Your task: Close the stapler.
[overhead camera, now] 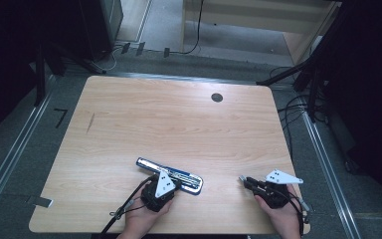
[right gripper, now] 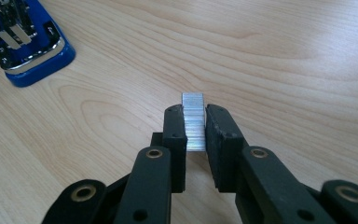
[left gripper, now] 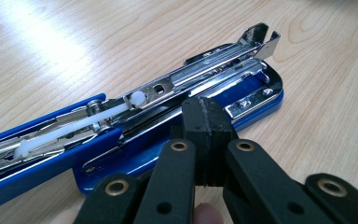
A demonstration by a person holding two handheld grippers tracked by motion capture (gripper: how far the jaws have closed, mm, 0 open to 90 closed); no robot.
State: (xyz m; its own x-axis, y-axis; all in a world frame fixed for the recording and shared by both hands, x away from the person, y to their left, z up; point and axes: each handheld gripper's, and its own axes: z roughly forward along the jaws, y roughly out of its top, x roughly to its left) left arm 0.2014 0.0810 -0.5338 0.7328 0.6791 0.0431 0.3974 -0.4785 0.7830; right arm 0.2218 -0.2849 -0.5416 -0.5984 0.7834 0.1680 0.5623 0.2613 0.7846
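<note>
Near the table's [overhead camera: 129, 109] front edge, the left gripper [left gripper: 204, 135], jaws closed together, pins the opened blue stapler [left gripper: 168, 116], while the right gripper [right gripper: 196, 128] pinches a staple strip [right gripper: 194, 119], seemingly next needing alignment over the exposed channel.

Blue stapler [overhead camera: 169, 175] open flat on table; staple strip [right gripper: 193, 122] claw-held.
</note>
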